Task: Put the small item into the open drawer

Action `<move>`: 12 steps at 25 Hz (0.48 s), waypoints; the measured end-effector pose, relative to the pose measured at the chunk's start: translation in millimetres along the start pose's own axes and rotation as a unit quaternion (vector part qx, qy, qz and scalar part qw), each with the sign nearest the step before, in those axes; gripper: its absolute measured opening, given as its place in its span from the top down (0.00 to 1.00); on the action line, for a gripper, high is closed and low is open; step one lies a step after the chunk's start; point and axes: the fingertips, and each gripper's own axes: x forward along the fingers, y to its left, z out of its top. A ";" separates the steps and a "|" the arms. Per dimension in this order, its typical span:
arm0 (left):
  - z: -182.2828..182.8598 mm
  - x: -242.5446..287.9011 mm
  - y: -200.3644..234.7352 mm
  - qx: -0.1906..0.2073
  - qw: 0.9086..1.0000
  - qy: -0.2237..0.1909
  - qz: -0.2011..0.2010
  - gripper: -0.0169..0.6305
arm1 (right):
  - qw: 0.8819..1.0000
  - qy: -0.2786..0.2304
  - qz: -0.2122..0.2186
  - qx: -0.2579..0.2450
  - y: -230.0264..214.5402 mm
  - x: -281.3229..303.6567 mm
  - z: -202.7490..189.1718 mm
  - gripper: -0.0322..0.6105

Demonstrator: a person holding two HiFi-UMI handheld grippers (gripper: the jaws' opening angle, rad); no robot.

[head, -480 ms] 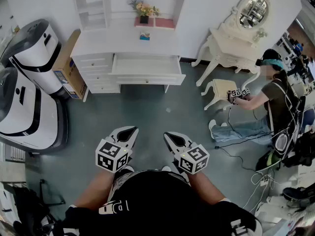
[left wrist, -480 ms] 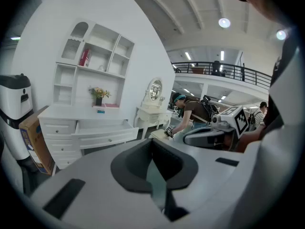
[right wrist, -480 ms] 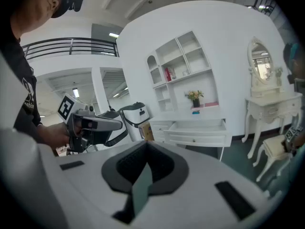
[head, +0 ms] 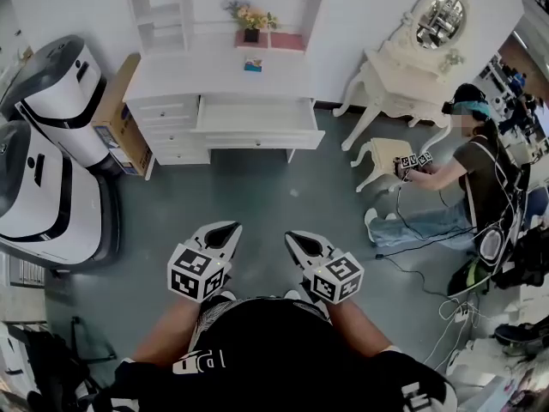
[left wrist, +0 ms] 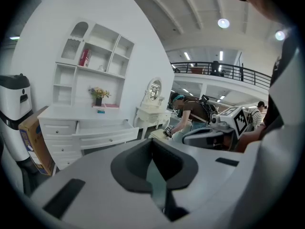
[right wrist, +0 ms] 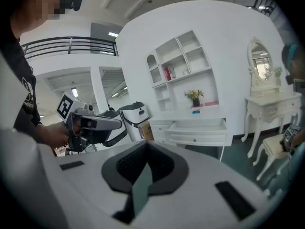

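A white desk with a hutch [head: 219, 75] stands against the far wall, its wide middle drawer [head: 257, 117] pulled open and showing nothing inside. A small blue item [head: 252, 64] lies on the desk top behind the drawer, below a flower pot [head: 250, 26]. Both grippers hang close to my body, well short of the desk. My left gripper [head: 228, 228] is shut with nothing in it, and so is my right gripper [head: 296, 239]. The drawer [right wrist: 198, 129] and the blue item [right wrist: 196, 111] also show in the right gripper view, and the drawer [left wrist: 107, 130] in the left gripper view.
Two large white-and-black machines [head: 47, 153] and a cardboard box [head: 120, 123] stand left of the desk. At the right are a white dressing table with a mirror [head: 412, 67], a stool [head: 386, 157], a seated person [head: 476, 174] and cables [head: 429, 273] on the grey floor.
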 end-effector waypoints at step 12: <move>-9.7 -13.4 19.9 0.000 1.000 0.010 -0.018 0.95 | 1.000 0.001 -0.013 -0.018 31.7 24.9 -4.1 0.94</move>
